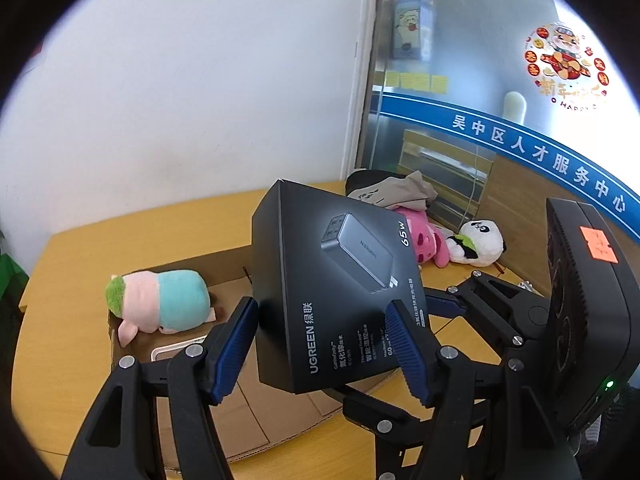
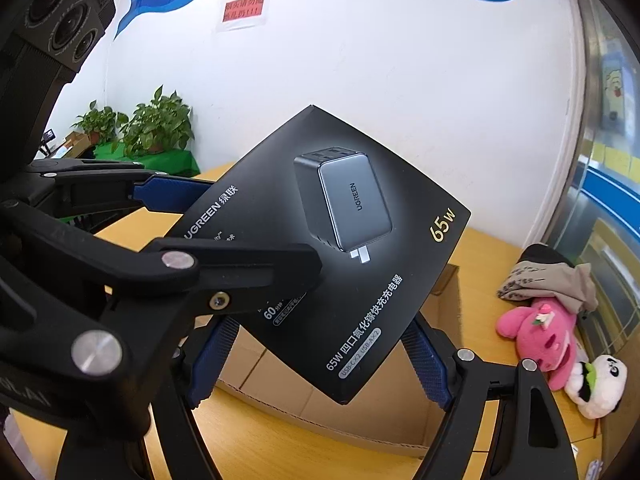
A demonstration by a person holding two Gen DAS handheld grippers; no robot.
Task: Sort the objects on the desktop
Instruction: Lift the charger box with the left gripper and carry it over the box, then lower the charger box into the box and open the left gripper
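Two grippers clamped one black charger box (image 1: 336,280) in the air above an open cardboard carton (image 1: 248,404) on a yellow table (image 1: 60,344). The left gripper (image 1: 324,350) pinched its lower edges, and the right gripper (image 2: 320,364) squeezed its lower corner. A pastel plush (image 1: 160,306) lay at the carton's left; a pink plush (image 1: 430,242) and a panda plush (image 1: 480,242) lay at the right.

- So the base of everything is a yellowish wooden table (image 1: 72,280) shoved into the corner, white wall on one side, glass partition on the other.
- Biggest thing sitting on it is an open cardboard box (image 1: 256,412), flaps spread out, taking up most of the middle.
- Back by the glass there's a pink plush (image 2: 544,332) lying on the tabletop.
- A grey and black bundle of fabric (image 2: 548,276) is piled just behind it, touching the pink one's head.
- A little panda plush (image 1: 480,240) lies right beside the pink one, closer to the table edge.
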